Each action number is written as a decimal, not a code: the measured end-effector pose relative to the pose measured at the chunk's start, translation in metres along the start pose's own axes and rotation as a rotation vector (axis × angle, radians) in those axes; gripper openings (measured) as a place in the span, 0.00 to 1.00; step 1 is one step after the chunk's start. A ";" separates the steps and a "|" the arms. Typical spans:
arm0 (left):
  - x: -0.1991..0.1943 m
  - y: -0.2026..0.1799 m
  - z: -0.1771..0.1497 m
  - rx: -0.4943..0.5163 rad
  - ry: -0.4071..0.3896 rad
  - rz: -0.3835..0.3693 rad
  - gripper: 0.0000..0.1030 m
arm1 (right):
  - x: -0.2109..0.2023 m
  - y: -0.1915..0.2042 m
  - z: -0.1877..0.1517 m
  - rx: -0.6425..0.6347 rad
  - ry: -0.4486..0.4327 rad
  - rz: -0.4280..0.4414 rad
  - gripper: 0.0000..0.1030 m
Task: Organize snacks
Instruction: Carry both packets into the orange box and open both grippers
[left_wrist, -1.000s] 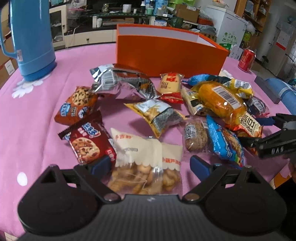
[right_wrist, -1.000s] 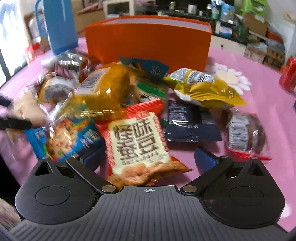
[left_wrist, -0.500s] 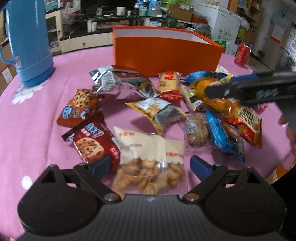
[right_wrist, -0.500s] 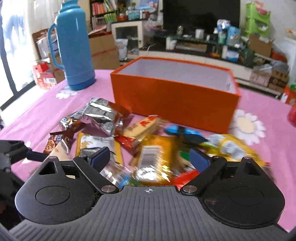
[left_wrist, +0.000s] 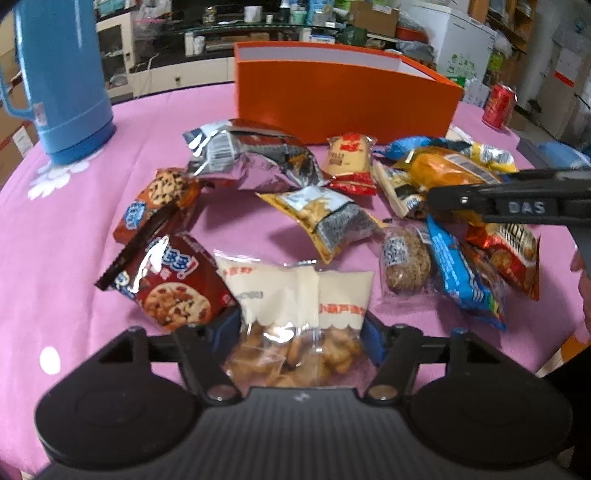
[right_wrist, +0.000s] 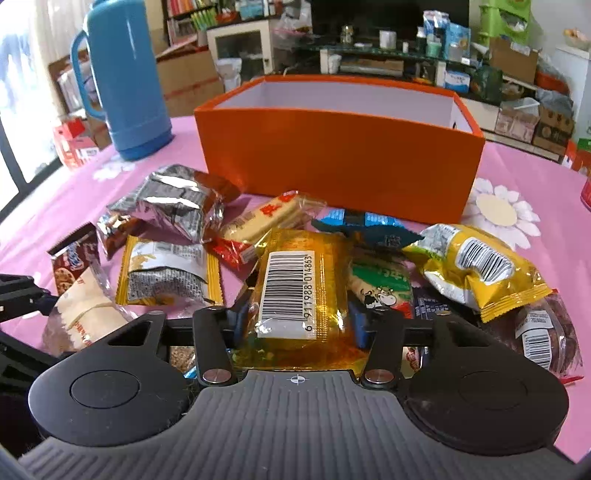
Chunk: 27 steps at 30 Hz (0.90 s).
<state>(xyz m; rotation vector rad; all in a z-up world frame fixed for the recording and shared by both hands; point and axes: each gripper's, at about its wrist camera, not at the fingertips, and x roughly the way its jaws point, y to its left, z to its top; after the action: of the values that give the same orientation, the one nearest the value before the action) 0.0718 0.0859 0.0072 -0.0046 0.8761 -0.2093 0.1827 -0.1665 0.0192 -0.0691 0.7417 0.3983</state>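
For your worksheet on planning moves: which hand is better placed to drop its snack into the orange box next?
Probably right: its tool grips the amber packet directly facing the orange box; the left tool grips the cream bag farther back.

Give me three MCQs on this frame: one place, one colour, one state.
1. Where does the thermos stand relative to the box in the right wrist view?
A. left of it
B. inside it
C. on top of it

2. What colour is the box's outside?
A. green
B. orange
C. white

3. What is the right claw doing?
A. hanging open over bare cloth
B. shut on the yellow barcode pack
C. shut on a can

Answers: A, the thermos stands on the cloth left of the box; B, its outer walls are orange; C is out and B holds, as the jaws, just closing, press the pack's sides.
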 end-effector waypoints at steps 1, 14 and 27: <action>-0.002 0.003 0.001 -0.021 -0.002 -0.005 0.61 | -0.005 -0.001 0.000 0.006 -0.014 0.008 0.30; -0.010 0.004 0.005 -0.101 0.014 -0.018 0.62 | -0.023 -0.006 -0.002 0.011 -0.025 0.032 0.39; -0.003 0.009 -0.001 -0.082 0.019 -0.060 0.66 | -0.038 0.009 0.019 -0.209 0.163 -0.038 0.54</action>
<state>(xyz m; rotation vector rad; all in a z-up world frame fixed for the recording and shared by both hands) 0.0708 0.0952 0.0077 -0.1058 0.9036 -0.2301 0.1663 -0.1667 0.0599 -0.3151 0.8560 0.4364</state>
